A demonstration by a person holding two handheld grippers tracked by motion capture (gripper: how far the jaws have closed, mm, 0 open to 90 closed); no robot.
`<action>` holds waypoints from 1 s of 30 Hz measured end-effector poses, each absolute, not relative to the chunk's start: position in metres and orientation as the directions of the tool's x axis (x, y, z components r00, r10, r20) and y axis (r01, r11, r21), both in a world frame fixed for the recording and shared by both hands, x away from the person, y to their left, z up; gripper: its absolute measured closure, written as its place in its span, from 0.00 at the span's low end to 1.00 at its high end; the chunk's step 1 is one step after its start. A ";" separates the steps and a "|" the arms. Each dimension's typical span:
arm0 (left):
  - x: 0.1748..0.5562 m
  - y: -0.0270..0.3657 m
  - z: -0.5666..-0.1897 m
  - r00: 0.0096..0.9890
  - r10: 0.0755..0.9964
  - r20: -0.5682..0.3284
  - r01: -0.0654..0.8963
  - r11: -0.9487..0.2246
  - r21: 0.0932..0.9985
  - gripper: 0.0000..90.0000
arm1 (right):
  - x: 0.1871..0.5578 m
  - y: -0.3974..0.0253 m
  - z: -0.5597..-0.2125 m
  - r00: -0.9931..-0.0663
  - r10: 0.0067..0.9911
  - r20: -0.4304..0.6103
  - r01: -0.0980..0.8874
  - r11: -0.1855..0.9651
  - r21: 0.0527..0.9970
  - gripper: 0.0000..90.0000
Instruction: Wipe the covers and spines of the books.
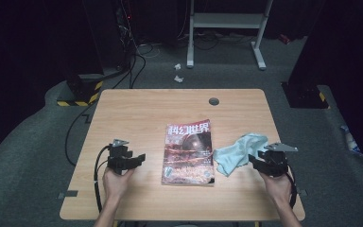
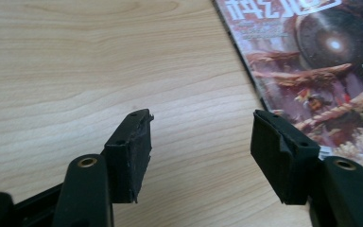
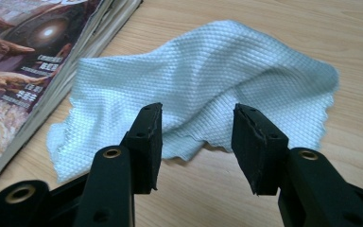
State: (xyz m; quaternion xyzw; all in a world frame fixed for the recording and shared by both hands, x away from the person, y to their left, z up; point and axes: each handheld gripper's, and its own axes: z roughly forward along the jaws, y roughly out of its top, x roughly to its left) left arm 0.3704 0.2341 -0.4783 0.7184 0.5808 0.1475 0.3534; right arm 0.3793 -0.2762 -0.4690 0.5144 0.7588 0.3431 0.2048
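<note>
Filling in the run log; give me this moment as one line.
left gripper: open, empty, left of magazine | right gripper: open, fingers just short of light blue cloth | cloth: crumpled beside magazine, not gripped | table

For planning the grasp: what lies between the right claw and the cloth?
Nothing: in the right gripper view, bare table separates the open right claw from the cloth.
</note>
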 end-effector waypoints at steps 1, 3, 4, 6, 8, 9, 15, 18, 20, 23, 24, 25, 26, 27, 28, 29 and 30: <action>0.369 0.236 -0.480 0.278 0.940 -0.197 0.730 -0.073 0.679 0.43 | 0.378 -0.279 -0.471 -0.384 0.922 0.043 0.638 0.232 0.734 0.59; 0.367 0.239 -0.485 0.263 0.946 -0.188 0.729 -0.067 0.681 0.42 | 0.374 -0.283 -0.475 -0.378 0.925 0.037 0.630 0.227 0.742 0.57; 0.367 0.241 -0.487 0.256 0.951 -0.175 0.728 -0.071 0.682 0.42 | 0.372 -0.286 -0.478 -0.373 0.927 0.038 0.631 0.223 0.743 0.57; 0.365 0.242 -0.491 0.250 0.960 -0.130 0.729 -0.098 0.678 0.41 | 0.369 -0.291 -0.483 -0.357 0.933 0.040 0.635 0.210 0.743 0.56; 0.363 0.243 -0.495 0.246 0.963 -0.112 0.727 -0.107 0.678 0.41 | 0.366 -0.296 -0.488 -0.340 0.940 0.034 0.636 0.203 0.744 0.56; 0.363 0.244 -0.496 0.243 0.963 -0.118 0.727 -0.100 0.680 0.41 | 0.365 -0.298 -0.490 -0.331 0.943 0.037 0.639 0.195 0.744 0.56; 0.362 0.247 -0.506 0.233 0.968 -0.096 0.724 -0.106 0.682 0.40 | 0.360 -0.309 -0.502 -0.305 0.951 0.044 0.648 0.174 0.742 0.55; 0.361 0.250 -0.510 0.220 0.971 -0.093 0.714 -0.095 0.694 0.40 | 0.358 -0.313 -0.506 -0.291 0.956 0.043 0.648 0.164 0.744 0.53; 0.361 0.252 -0.513 0.215 0.973 -0.078 0.710 -0.102 0.697 0.40 | 0.358 -0.315 -0.508 -0.290 0.956 0.042 0.641 0.162 0.750 0.52; 0.361 0.255 -0.517 0.202 0.977 -0.069 0.705 -0.096 0.703 0.40 | 0.358 -0.318 -0.513 -0.282 0.959 0.022 0.635 0.169 0.754 0.49; 0.361 0.255 -0.518 0.196 0.978 -0.067 0.703 -0.092 0.705 0.39 | 0.358 -0.318 -0.514 -0.276 0.961 0.024 0.639 0.165 0.752 0.48; 0.361 0.256 -0.519 0.189 0.980 -0.070 0.701 -0.084 0.708 0.39 | 0.358 -0.319 -0.516 -0.273 0.962 0.019 0.641 0.167 0.749 0.47; 0.361 0.257 -0.520 0.187 0.980 -0.063 0.700 -0.088 0.708 0.39 | 0.358 -0.319 -0.517 -0.268 0.963 0.013 0.641 0.168 0.749 0.46; 0.361 0.257 -0.520 0.183 0.982 -0.053 0.700 -0.092 0.709 0.39 | 0.359 -0.320 -0.519 -0.263 0.965 0.015 0.643 0.164 0.748 0.46; 0.361 0.258 -0.521 0.181 0.982 -0.046 0.698 -0.095 0.709 0.38 | 0.359 -0.321 -0.520 -0.264 0.964 0.009 0.640 0.169 0.749 0.45; 0.362 0.258 -0.521 0.180 0.983 -0.045 0.697 -0.095 0.711 0.38 | 0.359 -0.321 -0.521 -0.259 0.966 0.009 0.639 0.165 0.751 0.45; 0.362 0.258 -0.521 0.180 0.983 -0.040 0.695 -0.098 0.712 0.38 | 0.359 -0.322 -0.522 -0.259 0.966 0.009 0.639 0.165 0.751 0.44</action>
